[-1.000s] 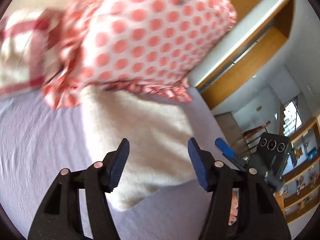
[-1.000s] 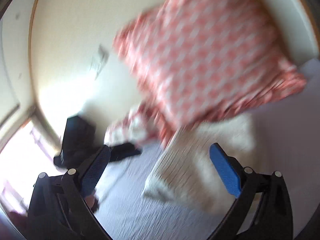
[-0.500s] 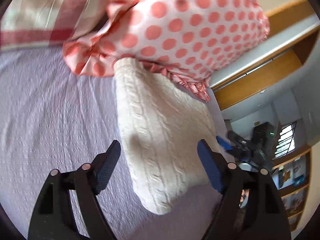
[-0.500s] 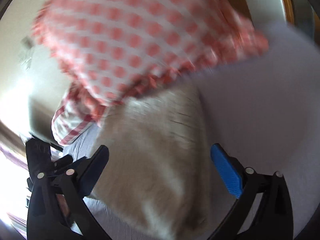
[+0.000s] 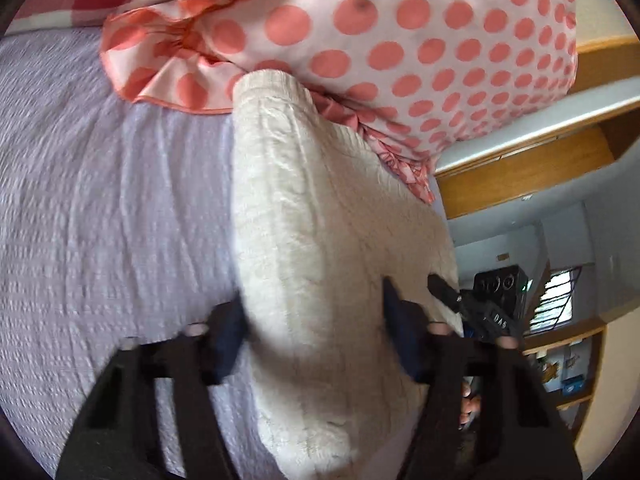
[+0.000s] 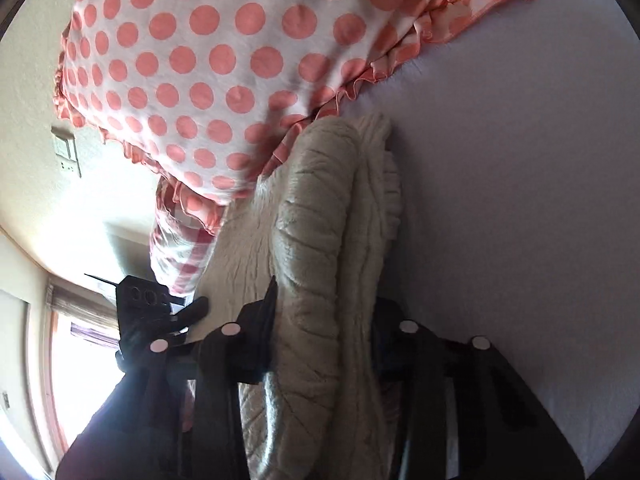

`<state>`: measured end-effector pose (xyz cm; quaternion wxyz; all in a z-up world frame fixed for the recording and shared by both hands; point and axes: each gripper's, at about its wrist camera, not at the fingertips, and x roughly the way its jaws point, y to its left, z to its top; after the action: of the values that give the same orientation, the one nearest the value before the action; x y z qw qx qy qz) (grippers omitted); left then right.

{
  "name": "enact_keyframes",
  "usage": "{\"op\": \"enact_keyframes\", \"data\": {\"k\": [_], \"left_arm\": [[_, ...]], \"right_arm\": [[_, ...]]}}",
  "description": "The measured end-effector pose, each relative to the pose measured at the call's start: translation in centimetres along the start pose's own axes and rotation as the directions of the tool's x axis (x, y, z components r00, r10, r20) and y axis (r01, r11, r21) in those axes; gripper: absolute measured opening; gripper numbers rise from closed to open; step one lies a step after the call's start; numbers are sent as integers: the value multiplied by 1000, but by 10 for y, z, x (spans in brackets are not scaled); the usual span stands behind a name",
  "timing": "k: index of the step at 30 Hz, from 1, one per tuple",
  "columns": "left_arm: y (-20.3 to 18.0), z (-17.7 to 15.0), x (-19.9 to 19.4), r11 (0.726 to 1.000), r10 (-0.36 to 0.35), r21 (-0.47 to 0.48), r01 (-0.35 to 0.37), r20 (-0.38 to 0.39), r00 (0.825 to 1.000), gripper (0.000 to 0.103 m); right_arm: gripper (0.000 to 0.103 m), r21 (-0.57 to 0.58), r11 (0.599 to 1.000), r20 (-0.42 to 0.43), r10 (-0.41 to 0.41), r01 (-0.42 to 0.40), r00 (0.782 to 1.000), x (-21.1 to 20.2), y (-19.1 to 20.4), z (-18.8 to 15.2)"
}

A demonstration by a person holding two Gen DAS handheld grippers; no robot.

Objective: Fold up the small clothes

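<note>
A lilac bedspread gives a broad flat surface for folding. Against its head leans a polka-dot pillow, its frill overlapping the far end of the cream cable-knit garment, which lies lengthwise on the cover, seemingly doubled already. The 2 grippers take opposite near edges, probably to lift or fold it evenly. The left gripper straddles the knit, jaws part open and blurred; whether they pinch, I cannot tell. The right gripper is clamped on a thick fold.
</note>
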<state>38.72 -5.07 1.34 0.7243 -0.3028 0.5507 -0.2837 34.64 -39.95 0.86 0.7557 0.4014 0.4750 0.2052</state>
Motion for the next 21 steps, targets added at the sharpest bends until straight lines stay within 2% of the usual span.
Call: {"op": "enact_keyframes", "data": {"k": [2,5,8,10,12,14,15,16,17,18,19,20,21], "left_arm": [[0,0,-13,1000,-15,15,15,9,1000,39],[-4,-4,-42,997,17,74,-19,40,999,37],[2,-6,-86,996,44,76,-52,98,994,37],[13,-6,-114,993,87,67,-98,151,985,38],[29,-3,-126,984,161,41,-171,178,971,42],[55,2,-120,963,265,1,-268,139,954,52],[61,1,-118,965,260,-20,-260,125,957,52],[69,-1,-123,974,227,-47,-223,136,964,53],[66,-4,-131,976,216,-44,-212,160,963,52],[62,-6,-138,975,220,-31,-218,182,958,51],[53,-10,-151,973,224,-3,-229,228,948,51],[44,-14,-162,975,207,27,-222,266,942,51],[32,-21,-174,977,176,63,-204,304,936,51]], "right_arm": [[34,-8,1000,8,27,-27,1000,-1,13,-1],[31,-60,994,1,89,-89,996,4,45,-6],[30,-138,983,-51,118,-124,992,31,85,-16],[30,-160,977,-81,126,-138,989,53,99,-19],[30,-164,979,-106,104,-120,989,77,104,-22],[37,-166,986,-136,-3,-20,991,109,103,-26],[48,-171,985,-136,-60,37,989,118,101,-28],[55,-163,986,-127,-62,40,990,120,101,-29],[58,-167,984,-117,-85,65,989,115,103,-29],[58,-197,973,-64,-132,117,989,101,111,-30],[59,-223,965,-14,-146,139,989,88,118,-32],[62,-255,956,38,-140,145,989,72,127,-34],[69,-283,954,71,-85,102,994,53,141,-40]]}}
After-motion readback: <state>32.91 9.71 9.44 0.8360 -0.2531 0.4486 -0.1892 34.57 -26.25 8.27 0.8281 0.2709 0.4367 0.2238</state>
